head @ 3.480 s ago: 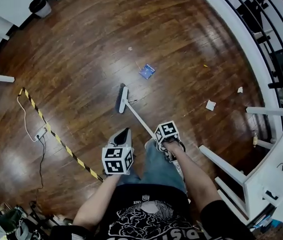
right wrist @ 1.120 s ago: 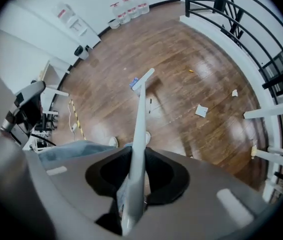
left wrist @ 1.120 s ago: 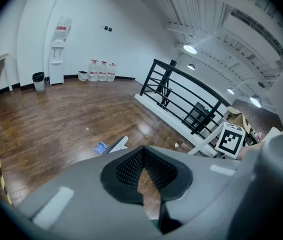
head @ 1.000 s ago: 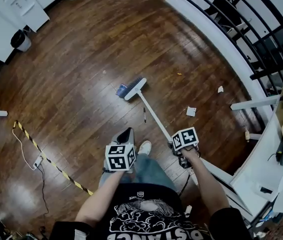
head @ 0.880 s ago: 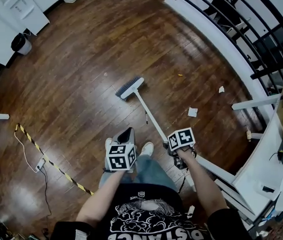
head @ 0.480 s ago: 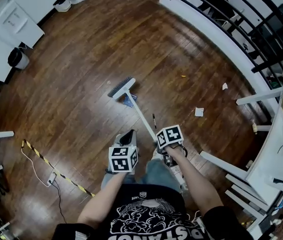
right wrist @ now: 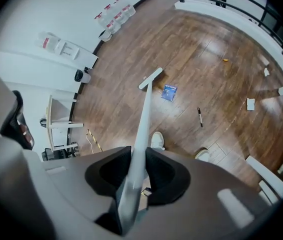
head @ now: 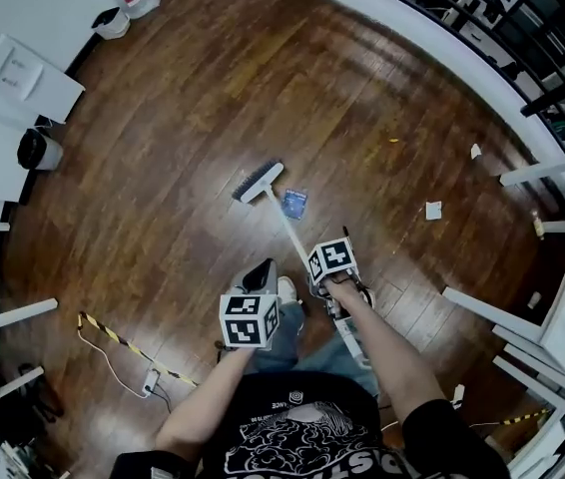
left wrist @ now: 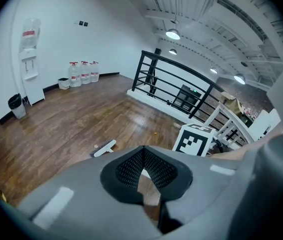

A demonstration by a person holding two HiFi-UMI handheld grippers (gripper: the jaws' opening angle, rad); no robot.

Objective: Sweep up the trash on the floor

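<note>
The right hand-held gripper (head: 330, 267) is clamped on the shaft of a broom (head: 281, 216). In the head view the shaft slants away from the person across the wooden floor (head: 163, 118) to its brush head (head: 259, 182), which rests on the boards just beside a blue packet (head: 294, 204). A white paper scrap (head: 433, 210), a smaller scrap (head: 475, 152) and an orange bit (head: 393, 140) lie well apart to the right, toward the railing, and the left hand-held gripper (head: 259, 273) hangs by the person's leg, clear of the shaft. In the left gripper view its jaws are together with nothing between them, only floor beyond. In the right gripper view the jaws pinch the pale shaft, which runs down to the brush head, with the packet to its right and a pen (right wrist: 200, 117) nearer the shoes. The step in hand looks like gathering litter, the packet first. The next move probably calls for setting the bristles on the packet's far side and drawing it in, then reaching for the scattered scraps.
</note>
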